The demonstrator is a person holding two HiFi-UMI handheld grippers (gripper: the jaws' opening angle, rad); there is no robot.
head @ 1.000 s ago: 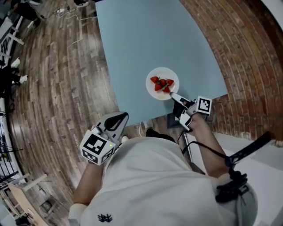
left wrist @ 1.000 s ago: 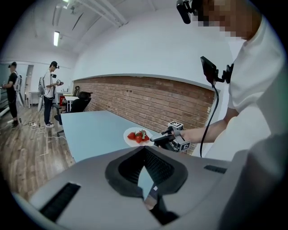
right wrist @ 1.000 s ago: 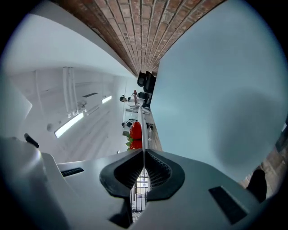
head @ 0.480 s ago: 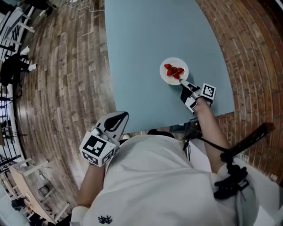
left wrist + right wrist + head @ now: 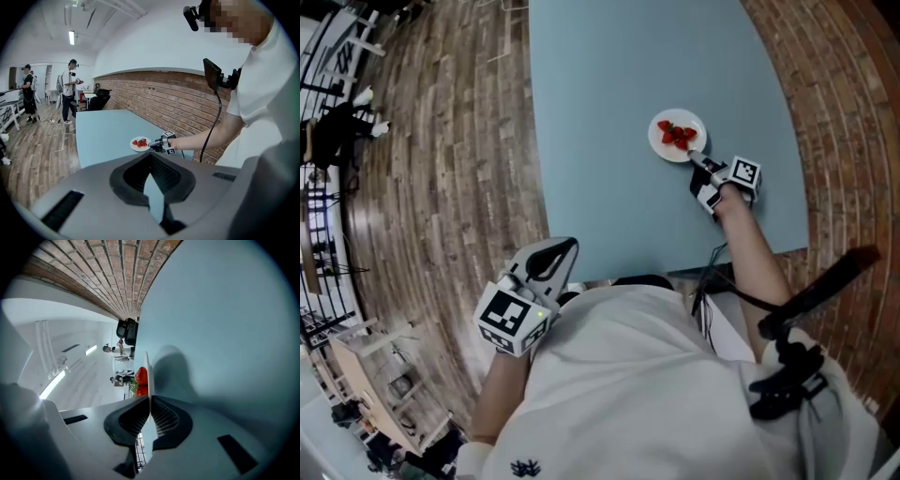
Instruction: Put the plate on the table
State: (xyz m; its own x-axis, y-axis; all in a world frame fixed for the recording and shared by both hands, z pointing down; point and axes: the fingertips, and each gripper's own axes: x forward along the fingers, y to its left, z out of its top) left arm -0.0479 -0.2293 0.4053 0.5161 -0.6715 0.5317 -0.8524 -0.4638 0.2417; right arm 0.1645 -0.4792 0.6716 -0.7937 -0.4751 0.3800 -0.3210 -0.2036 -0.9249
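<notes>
A small white plate [image 5: 662,146] carrying red strawberries [image 5: 678,134] is over the right part of the light blue table [image 5: 609,103]. My right gripper [image 5: 695,157] is shut on the plate's near rim. In the right gripper view the plate [image 5: 147,367] shows edge-on between the jaws, with strawberries [image 5: 141,376] on it and its shadow on the table [image 5: 225,324]. Whether the plate touches the table I cannot tell. My left gripper [image 5: 555,253] is held back by the person's body, off the table, its jaws together and nothing in them. The left gripper view shows the plate [image 5: 138,144] from afar.
A brick wall [image 5: 839,112] runs along the table's right side and wooden floor [image 5: 441,169] lies to its left. The table's near edge [image 5: 675,265] is just before the person's body. Two people [image 5: 70,89] and a black chair [image 5: 101,98] stand far beyond the table.
My right gripper has carried the plate from the table's near edge farther out over the table, with the arm stretched. The left gripper has stayed by the body.
</notes>
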